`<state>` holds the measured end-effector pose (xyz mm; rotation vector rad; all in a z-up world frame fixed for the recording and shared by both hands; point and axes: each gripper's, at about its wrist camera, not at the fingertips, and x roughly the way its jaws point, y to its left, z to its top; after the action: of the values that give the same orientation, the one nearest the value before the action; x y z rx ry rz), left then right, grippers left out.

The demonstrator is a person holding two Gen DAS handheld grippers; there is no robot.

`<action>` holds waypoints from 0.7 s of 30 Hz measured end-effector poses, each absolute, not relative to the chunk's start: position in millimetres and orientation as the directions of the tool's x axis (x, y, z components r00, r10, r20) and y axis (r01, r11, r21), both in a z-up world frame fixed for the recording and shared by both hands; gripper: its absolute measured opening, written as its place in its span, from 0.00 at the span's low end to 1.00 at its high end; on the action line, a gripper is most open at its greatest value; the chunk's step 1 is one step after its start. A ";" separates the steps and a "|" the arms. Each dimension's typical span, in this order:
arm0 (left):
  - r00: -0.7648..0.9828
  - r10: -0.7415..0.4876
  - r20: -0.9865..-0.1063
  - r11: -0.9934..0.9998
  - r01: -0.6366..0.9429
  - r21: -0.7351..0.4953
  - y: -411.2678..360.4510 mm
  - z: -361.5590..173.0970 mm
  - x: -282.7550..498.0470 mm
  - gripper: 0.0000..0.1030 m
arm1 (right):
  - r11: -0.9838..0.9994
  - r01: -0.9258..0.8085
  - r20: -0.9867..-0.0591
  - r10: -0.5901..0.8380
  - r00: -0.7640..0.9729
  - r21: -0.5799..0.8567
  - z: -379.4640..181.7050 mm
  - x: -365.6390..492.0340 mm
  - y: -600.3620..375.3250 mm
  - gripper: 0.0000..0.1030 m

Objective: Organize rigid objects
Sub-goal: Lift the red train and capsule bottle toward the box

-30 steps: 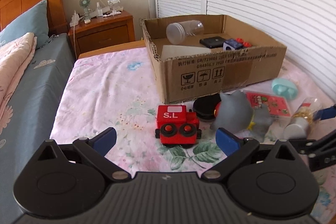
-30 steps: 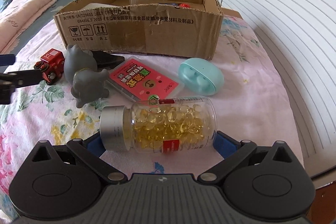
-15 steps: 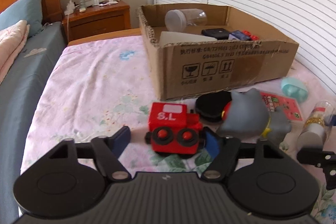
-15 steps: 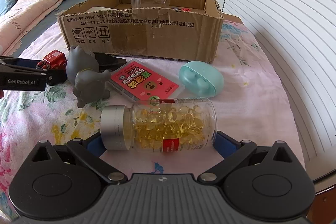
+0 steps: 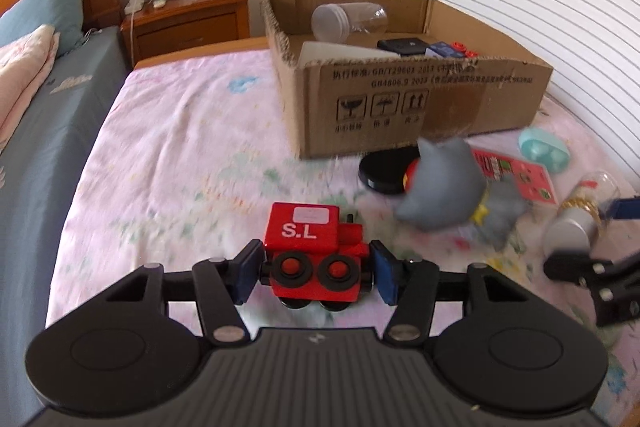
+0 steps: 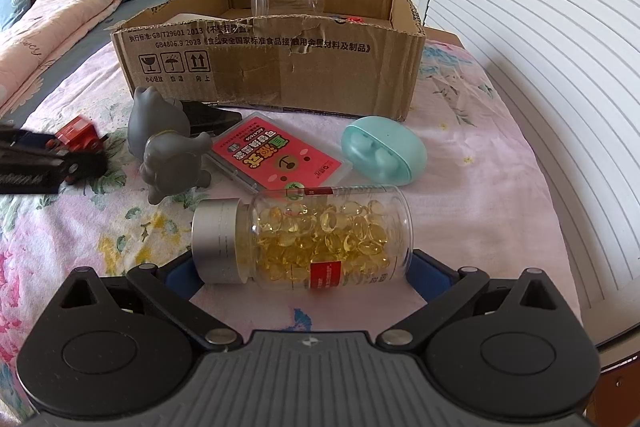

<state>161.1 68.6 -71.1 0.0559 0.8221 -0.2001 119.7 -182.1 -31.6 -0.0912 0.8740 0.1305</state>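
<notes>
A glossy red toy train (image 5: 314,259), probably painted wood, sits on soft flowered bed sheet (image 5: 180,155) near a rough torn cardboard box (image 6: 280,63), clear plastic bottle (image 6: 320,239) with brushed metal cap (image 6: 216,241).

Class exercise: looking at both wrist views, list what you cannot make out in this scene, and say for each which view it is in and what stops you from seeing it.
- Red toy train, left wrist view: underside hidden by the left gripper.
- Cardboard box, right wrist view: near wall hides most contents.
- Capsule bottle, right wrist view: ends cover the right gripper pads, contact unclear.
- Black disc, left wrist view: partly behind the blurred grey figurine.
- Nightstand items: too small.
</notes>
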 end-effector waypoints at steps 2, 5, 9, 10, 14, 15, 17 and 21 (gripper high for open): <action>0.661 -0.154 -0.734 0.980 0.195 -0.030 70.1 -70.8 151.2 0.54 | 0.988 -0.153 -0.767 0.078 0.637 -0.027 -31.8 119.0 -182.2 1.00; 0.667 -0.152 -0.730 0.980 0.197 -0.024 70.9 -70.8 143.2 0.55 | 0.988 -0.152 -0.766 0.077 0.638 -0.027 -32.0 118.8 -182.1 1.00; 0.672 -0.154 -0.724 0.980 0.199 -0.024 72.0 -71.4 143.7 0.55 | 0.988 -0.152 -0.768 0.076 0.636 -0.027 -31.8 119.1 -181.8 1.00; 0.673 -0.154 -0.723 0.980 0.199 -0.024 72.1 -71.5 144.2 0.55 | 0.988 -0.152 -0.768 0.076 0.635 -0.028 -31.8 118.9 -181.9 1.00; 0.677 -0.155 -0.720 0.980 0.198 -0.025 71.8 -71.9 146.4 0.55 | 0.987 -0.156 -0.770 0.079 0.633 -0.028 -31.6 119.2 -182.1 1.00; 0.678 -0.154 -0.719 0.980 0.197 -0.024 71.5 -72.0 147.1 0.55 | 0.987 -0.157 -0.770 0.080 0.634 -0.027 -31.7 119.1 -182.3 1.00; 0.679 -0.150 -0.718 0.981 0.193 -0.023 70.6 -72.3 148.1 0.55 | 0.987 -0.161 -0.767 0.082 0.636 -0.028 -31.9 118.6 -182.4 1.00; 0.681 -0.145 -0.718 0.982 0.186 -0.022 69.5 -72.4 150.7 0.55 | 0.986 -0.164 -0.766 0.085 0.637 -0.027 -32.0 119.0 -182.8 1.00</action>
<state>150.7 69.5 -72.4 0.0543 0.8004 -0.1858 119.0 -182.8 -32.0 -0.0978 0.8693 0.1426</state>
